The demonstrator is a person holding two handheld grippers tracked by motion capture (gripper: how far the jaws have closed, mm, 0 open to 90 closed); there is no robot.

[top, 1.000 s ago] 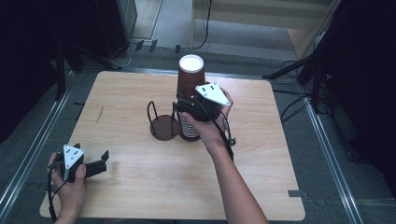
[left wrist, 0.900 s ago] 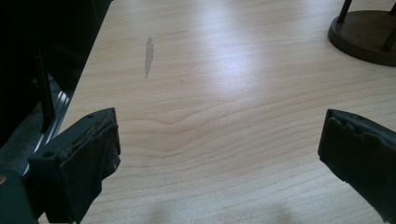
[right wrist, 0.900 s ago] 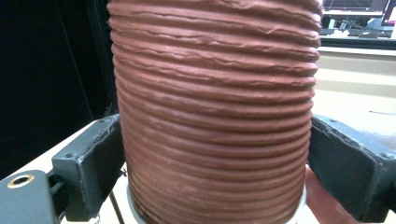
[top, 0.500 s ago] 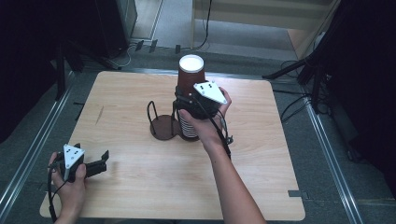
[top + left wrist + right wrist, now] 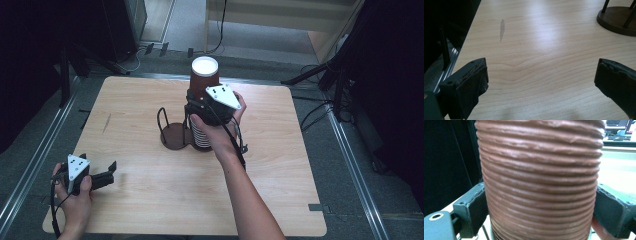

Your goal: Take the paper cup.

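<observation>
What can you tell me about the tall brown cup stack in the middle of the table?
The cup stack is a tall upright tower of brown ribbed paper-looking cups, nested so their rims make rings down the side. The top cup is white inside. It stands near the middle of the wooden table, in a dark round holder with thin upright wire loops. The right gripper has a black jaw against each side of it, and its jaws have just been closing.

Ribbed matt paper cups (image 5: 540,182); smooth wooden table (image 5: 150,195).
</observation>
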